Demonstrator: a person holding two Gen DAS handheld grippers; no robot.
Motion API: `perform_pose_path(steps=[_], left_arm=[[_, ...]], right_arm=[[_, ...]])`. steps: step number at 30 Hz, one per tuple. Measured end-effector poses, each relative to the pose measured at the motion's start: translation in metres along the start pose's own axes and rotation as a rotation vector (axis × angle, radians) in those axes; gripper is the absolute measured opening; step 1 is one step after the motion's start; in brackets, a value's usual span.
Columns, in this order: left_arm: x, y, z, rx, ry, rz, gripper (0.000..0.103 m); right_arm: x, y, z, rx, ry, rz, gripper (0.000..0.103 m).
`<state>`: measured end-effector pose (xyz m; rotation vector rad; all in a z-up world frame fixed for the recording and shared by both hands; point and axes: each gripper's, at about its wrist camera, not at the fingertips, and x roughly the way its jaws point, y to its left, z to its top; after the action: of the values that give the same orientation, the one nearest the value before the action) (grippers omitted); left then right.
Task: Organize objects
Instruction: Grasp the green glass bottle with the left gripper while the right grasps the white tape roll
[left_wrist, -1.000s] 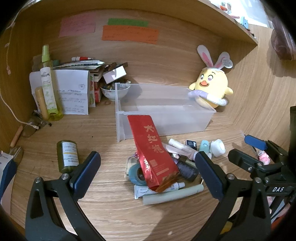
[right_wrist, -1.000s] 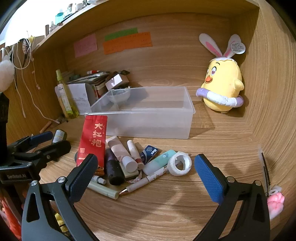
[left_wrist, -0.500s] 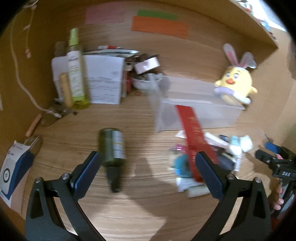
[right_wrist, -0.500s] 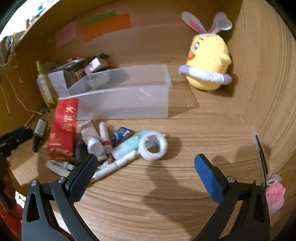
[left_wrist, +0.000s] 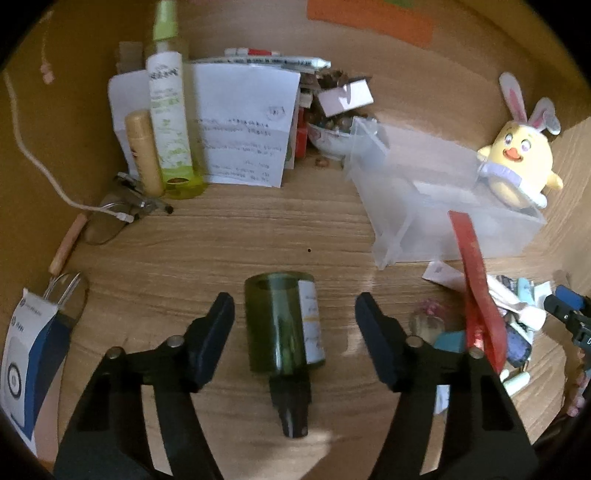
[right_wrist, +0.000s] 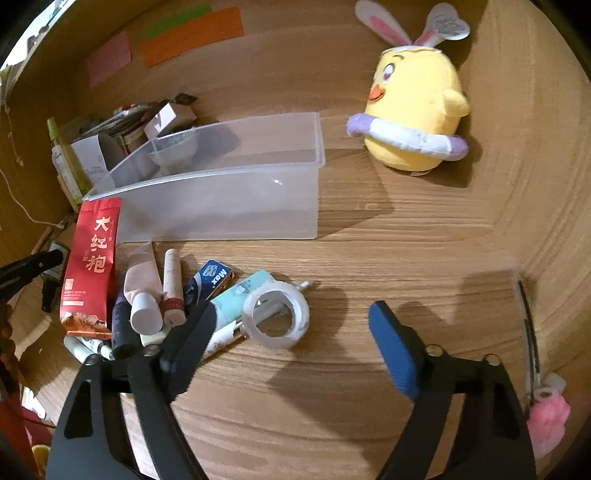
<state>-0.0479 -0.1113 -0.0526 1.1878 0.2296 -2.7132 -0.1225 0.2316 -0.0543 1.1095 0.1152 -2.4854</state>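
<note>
A: How is the left hand-held gripper (left_wrist: 294, 317) seen?

B: Spread wide; the green bottle (left_wrist: 282, 323) is lain on the bench (left_wrist: 236, 236) between its fingers, untouched, neck toward 6 o'clock.

A: And the right hand-held gripper (right_wrist: 291, 332)?

B: Also released, nothing grasped. The tape roll (right_wrist: 276, 314) is found just inside its left finger; the clear bin (right_wrist: 221, 192) is seen at 11 o'clock.
</note>
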Motion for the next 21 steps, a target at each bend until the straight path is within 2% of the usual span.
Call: perform_pose_path(steps=[3,7,14,21], left_arm=[[0.012,0.000,0.002,0.004,0.039,0.001,0.043],[0.014,0.003,0.003,-0.017,0.038,-0.010,0.041],[-0.016,-0.003,0.002,-0.011,-0.044,-0.022,0.041],[-0.054,-0.020,0.025,0.002,-0.162,-0.095,0.041]], right_arm=[[0.005,0.002,-0.001,-0.008,0.031,0.006,0.060],[0.009,0.000,0.000,0.000,0.052,0.037,0.035],[-0.010,0.003,0.007,0.003,-0.022,0.044,0.035],[-0.037,0.014,0.031,-0.035,-0.134,0.052,0.035]])
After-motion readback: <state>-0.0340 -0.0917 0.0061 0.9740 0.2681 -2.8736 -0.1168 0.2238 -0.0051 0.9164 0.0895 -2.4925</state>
